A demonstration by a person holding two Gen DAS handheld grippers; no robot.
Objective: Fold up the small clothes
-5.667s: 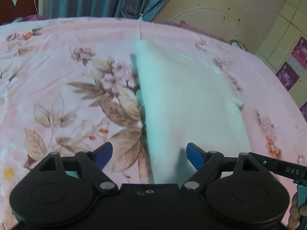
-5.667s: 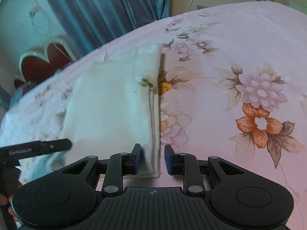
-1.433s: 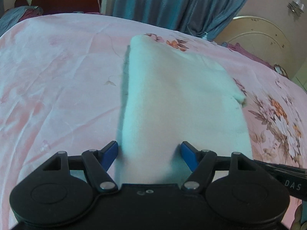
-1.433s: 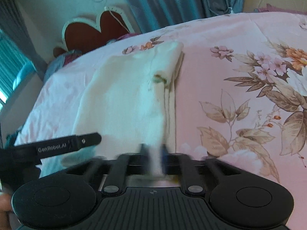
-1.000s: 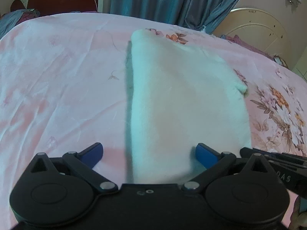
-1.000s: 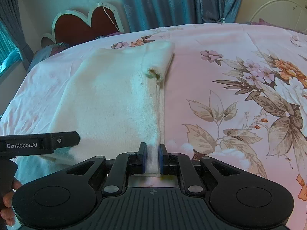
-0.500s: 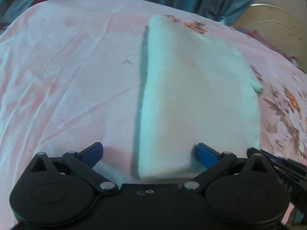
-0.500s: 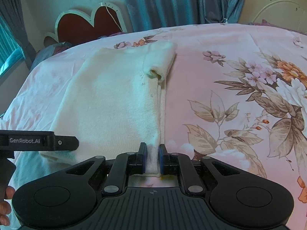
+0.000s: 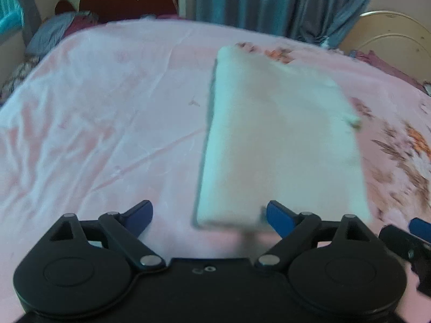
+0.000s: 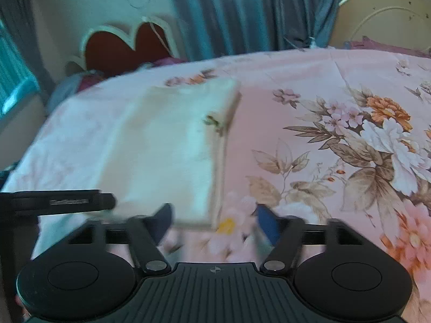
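A folded white garment [image 9: 280, 145] lies flat on the pink floral bedsheet [image 9: 107, 134]. It also shows in the right wrist view [image 10: 167, 145], with a small greenish mark near its right edge. My left gripper [image 9: 208, 215] is open and empty, just short of the garment's near edge. My right gripper [image 10: 215, 222] is open and empty, pulled back from the garment's near right corner. The left gripper's body [image 10: 59, 203] shows at the left of the right wrist view. Both views are motion blurred.
A red scalloped headboard [image 9: 129, 0] and blue curtains [image 9: 269, 2] stand behind the bed. A round cream panel [image 10: 385, 13] leans at the back right. Bundled cloth [image 9: 51, 35] lies at the bed's far left corner.
My right gripper has opened and let go of the garment's edge. Both grippers have drawn back from the garment, which now lies free on the sheet.
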